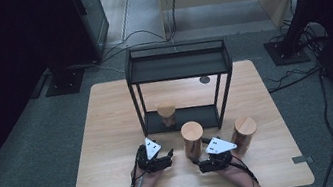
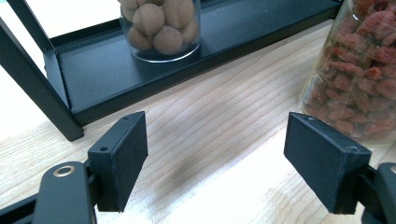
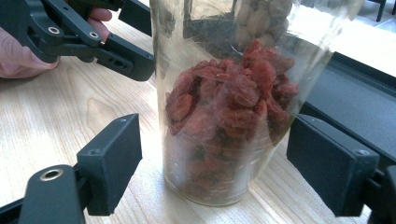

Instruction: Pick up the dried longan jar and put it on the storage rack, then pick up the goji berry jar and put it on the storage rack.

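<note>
A glass jar of red dried berries (image 3: 229, 116) with a wooden lid (image 1: 191, 131) stands on the table in front of the rack. My right gripper (image 3: 215, 158) is open, one jaw on each side of the jar's lower part; a gap shows at the left pad (image 3: 114, 161). In the high view the right gripper (image 1: 204, 157) sits just right of the jar's base. My left gripper (image 2: 215, 149) is open with only bare tabletop between its jaws. It lies left of the jar (image 2: 364, 70), and the high view shows the left gripper (image 1: 164, 155) there too.
A black two-tier metal rack (image 1: 178, 66) stands mid-table. On its lower shelf (image 2: 140, 70) sits a jar of round brown nuts (image 2: 163, 28). A third wooden-lidded jar (image 1: 244, 134) stands to the right of my right hand. The wooden table (image 1: 110, 133) has free room at left.
</note>
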A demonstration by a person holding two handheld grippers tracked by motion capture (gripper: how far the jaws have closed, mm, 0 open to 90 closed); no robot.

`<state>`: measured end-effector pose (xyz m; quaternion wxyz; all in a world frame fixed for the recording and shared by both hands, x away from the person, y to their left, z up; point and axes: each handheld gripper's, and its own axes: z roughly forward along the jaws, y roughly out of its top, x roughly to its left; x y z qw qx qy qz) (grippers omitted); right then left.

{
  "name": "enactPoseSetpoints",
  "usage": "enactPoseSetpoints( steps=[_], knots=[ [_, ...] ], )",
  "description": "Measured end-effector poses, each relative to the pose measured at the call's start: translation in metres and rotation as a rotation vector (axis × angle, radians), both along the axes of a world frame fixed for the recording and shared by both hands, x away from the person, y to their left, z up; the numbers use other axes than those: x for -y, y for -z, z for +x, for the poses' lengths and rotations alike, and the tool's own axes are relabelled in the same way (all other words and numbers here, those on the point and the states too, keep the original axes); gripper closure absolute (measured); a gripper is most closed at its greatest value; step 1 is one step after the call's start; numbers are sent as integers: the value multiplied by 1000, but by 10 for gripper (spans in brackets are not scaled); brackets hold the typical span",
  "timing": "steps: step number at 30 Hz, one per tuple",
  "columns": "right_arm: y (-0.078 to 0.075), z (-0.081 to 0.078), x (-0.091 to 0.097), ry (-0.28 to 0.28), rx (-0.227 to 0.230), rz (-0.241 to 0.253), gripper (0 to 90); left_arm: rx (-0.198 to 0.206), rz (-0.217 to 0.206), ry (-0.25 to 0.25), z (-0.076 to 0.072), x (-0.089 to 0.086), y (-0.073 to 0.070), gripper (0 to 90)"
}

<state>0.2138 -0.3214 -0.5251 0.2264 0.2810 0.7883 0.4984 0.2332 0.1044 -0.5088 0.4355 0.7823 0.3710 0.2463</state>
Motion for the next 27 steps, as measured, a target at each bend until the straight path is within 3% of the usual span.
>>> enactPoseSetpoints(
  steps=[7,27],
  knots=[
    [0,0,0,-1,0,2,180,-5,-14,3,0,-3,1,217],
    [0,1,1,-3,-3,5,180,-8,0,0,-1,0,-1,217]
  ],
)
